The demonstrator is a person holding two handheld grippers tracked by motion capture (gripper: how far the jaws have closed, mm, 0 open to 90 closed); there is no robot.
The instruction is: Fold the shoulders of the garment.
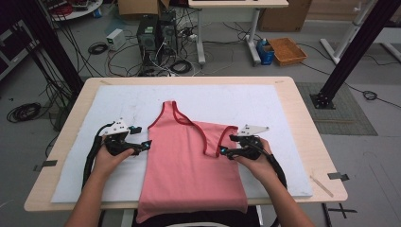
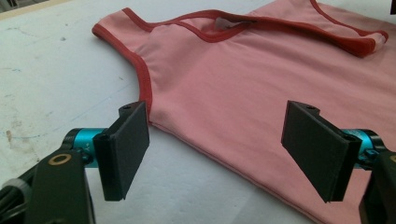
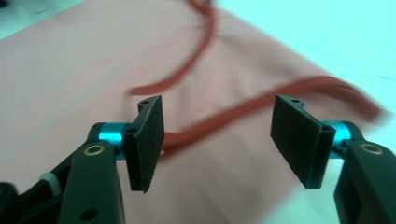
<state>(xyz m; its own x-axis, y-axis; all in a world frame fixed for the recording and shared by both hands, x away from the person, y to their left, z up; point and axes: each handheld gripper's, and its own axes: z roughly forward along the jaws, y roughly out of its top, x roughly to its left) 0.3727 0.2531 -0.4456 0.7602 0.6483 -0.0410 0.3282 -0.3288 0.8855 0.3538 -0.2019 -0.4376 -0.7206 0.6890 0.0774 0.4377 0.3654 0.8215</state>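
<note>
A white mat [image 1: 71, 156] covers the wooden table [image 1: 309, 142]; cables litter the far floor. The top's [image 1: 189, 161] near hem is cut off. Left gripper [image 2: 215, 144] and right gripper [image 3: 217, 140] gape empty

A light wooden table [image 1: 305, 142] fills the middle of the frame, topped by a white mat [image 1: 118, 101] with faint scuffs. The grey floor [image 1: 369, 142] around it shows a darker ribbed floor mat [image 1: 345, 113] at the right. At upper centre, two black computer towers [image 1: 153, 33] stand among tangled cables [image 1: 175, 64], with a small white box [image 1: 116, 39] to their left. A second desk [image 1: 236, 4] with white legs stands at the top edge; beside it sit an orange tray [image 1: 287, 51] and a blue container [image 1: 265, 51]. Cardboard boxes [image 1: 283, 16] line the top. Black frame posts [image 1: 354, 52] slant in at upper right and upper left. A coiled cable [image 1: 23, 112] lies at the left edge.
</note>
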